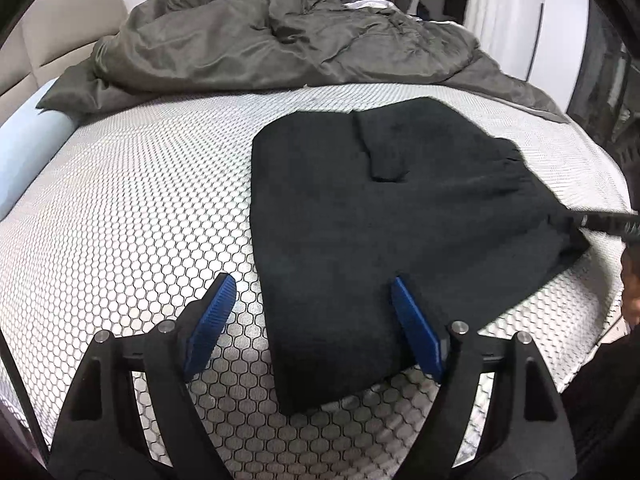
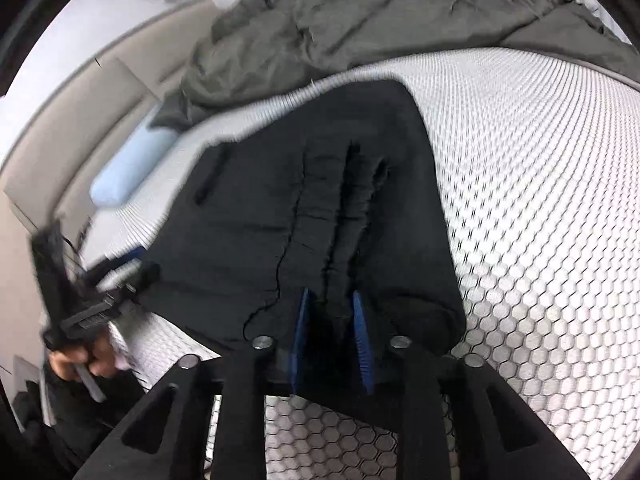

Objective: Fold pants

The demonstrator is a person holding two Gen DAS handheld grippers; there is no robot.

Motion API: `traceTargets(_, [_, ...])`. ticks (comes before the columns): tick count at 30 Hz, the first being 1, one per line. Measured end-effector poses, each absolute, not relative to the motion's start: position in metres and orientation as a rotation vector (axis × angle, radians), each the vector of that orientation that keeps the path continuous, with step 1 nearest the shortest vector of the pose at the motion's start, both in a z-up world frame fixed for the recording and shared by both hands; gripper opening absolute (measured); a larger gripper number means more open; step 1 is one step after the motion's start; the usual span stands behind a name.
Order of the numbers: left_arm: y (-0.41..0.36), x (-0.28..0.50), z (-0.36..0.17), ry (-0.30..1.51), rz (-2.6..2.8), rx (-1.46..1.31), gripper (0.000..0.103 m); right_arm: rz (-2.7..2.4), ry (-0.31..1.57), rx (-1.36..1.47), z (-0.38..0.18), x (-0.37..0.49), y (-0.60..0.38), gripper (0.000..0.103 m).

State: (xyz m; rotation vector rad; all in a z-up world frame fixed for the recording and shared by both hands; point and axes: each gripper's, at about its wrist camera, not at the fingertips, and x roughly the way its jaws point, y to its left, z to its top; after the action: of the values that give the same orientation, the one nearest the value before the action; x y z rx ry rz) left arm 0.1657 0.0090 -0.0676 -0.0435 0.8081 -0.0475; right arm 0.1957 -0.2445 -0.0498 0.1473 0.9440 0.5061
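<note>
On the bed's honeycomb mattress pad (image 1: 132, 216), the left gripper (image 1: 310, 292) hangs with jaws wide apart, straddling the near-left edge of the black pants (image 1: 400, 208), gripping nothing. The pants lie folded near the bed's front edge, an olive duvet (image 1: 280, 40) heaped behind. The right gripper (image 2: 332, 308) has its jaws clamped on bunched pants fabric.

Motion blur smears the hand (image 2: 86, 364) at the right wrist view's left edge.
</note>
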Motion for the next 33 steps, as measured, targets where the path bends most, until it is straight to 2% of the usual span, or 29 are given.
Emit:
traceTargets(2, [0.010, 0.157, -0.061, 0.780, -0.124, -0.060, 0.078, 0.495, 0.873, 0.156, -0.036, 0.189, -0.254, 0.049])
traceTargets(5, [0.006, 0.148, -0.060, 0.786, -0.236, -0.063, 0.078, 0.468, 0.882, 0.206, -0.035, 0.191, -0.275, 0.049])
traceTargets(8, [-0.008, 0.151, -0.070, 0.822, -0.203, 0.046, 0.078, 0.401, 0.939, 0.242, -0.048, 0.202, -0.283, 0.049])
traceTargets(12, [-0.011, 0.153, -0.075, 0.846, -0.204, 0.069, 0.080, 0.374, 0.961, 0.232, -0.057, 0.215, -0.276, 0.037])
traceTargets(19, [-0.003, 0.145, -0.078, 0.870, -0.243, 0.064, 0.080, 0.370, 0.966, 0.203, -0.063, 0.214, -0.269, 0.031])
traceTargets(24, [-0.011, 0.157, -0.091, 0.896, -0.143, 0.158, 0.084, 0.376, 0.958, 0.140, -0.070, 0.224, -0.236, 0.019])
traceTargets(33, [-0.002, 0.189, -0.090, 0.908, -0.057, 0.138, 0.084, 0.383, 0.948, 0.107, -0.072, 0.228, -0.220, 0.018])
